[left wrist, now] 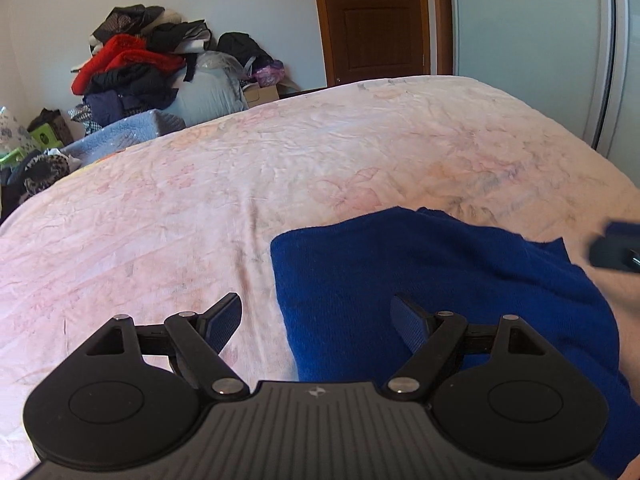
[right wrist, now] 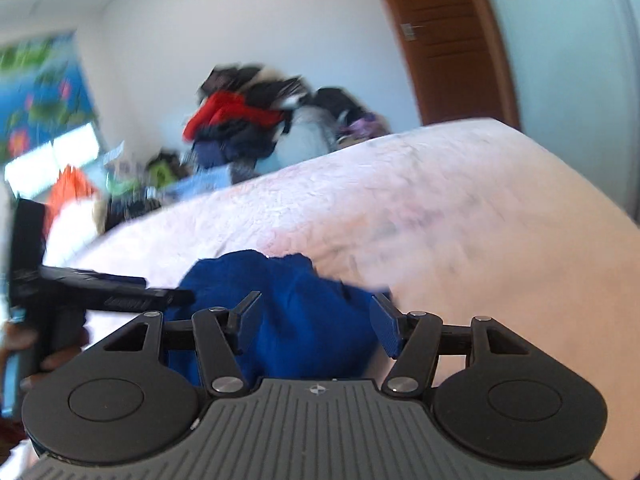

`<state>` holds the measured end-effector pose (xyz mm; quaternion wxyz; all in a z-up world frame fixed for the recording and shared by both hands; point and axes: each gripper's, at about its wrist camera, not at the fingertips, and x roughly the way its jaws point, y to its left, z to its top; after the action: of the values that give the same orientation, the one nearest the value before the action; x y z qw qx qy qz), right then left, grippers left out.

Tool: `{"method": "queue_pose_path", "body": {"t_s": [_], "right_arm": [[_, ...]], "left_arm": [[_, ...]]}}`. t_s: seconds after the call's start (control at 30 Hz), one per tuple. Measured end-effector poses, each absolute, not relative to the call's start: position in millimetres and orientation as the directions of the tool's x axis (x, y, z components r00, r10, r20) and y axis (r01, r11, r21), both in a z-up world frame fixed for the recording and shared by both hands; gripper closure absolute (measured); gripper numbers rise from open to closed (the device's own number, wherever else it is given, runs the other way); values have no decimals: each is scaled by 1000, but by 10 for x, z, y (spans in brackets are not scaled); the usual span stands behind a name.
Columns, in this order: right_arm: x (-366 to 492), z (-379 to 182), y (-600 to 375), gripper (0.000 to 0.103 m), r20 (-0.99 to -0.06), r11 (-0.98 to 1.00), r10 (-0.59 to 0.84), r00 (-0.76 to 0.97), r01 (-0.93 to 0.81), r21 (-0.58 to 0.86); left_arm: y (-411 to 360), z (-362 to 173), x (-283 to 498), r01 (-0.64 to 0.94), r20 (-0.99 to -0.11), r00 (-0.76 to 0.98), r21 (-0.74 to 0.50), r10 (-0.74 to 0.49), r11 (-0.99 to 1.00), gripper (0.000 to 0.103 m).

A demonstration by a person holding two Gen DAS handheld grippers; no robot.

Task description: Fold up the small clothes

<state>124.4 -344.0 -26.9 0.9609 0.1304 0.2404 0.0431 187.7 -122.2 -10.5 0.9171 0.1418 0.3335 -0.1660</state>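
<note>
A dark blue knit garment (left wrist: 420,280) lies folded on the pink bedsheet (left wrist: 200,208). My left gripper (left wrist: 318,316) is open and empty, just above the garment's near left edge. My right gripper (right wrist: 314,322) is open and empty over the same blue garment (right wrist: 296,304); that view is blurred by motion. The right gripper's tip (left wrist: 616,248) shows at the right edge of the left wrist view, and the left gripper (right wrist: 120,296) shows at the left of the right wrist view.
A heap of clothes and bags (left wrist: 148,68) is piled against the wall beyond the bed's far edge. A brown door (left wrist: 372,20) and a pale sliding panel (left wrist: 532,32) stand behind. The pink bedsheet (right wrist: 440,208) spreads wide around the garment.
</note>
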Motion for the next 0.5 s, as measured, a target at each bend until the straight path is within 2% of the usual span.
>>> {"method": "queue_pose_path", "body": {"t_s": [0.17,0.2,0.23,0.27,0.33,0.5], "right_arm": [[1847,-334,-3296,43,-571,974,209,794,-115,196],[1899,-363,-3295,55,-590,975,209,780,-116,191],[1898,-383,-3302,80,-600,976,203,774,-110,188],[1911,-397,-3318,91,-606,975,209,768,-113,193],[1876,-381,-3333,95,-589,973,219,778,-127,195],[1983,-322,-3352,95,-563,980,187,805,-110,168]], "left_arm": [[-1206,-123,1764,405,-653,731,182,-198,896,21],[-1189,-123,1749,410,-655,728,179,-203,895,21],[-1172,-123,1741,413,-657,725,175,-206,894,21],[-1156,-124,1731,415,-659,722,171,-209,894,21],[-1125,-122,1732,412,-662,719,161,-212,897,21],[-1105,-115,1737,406,-669,708,125,-225,905,21]]}}
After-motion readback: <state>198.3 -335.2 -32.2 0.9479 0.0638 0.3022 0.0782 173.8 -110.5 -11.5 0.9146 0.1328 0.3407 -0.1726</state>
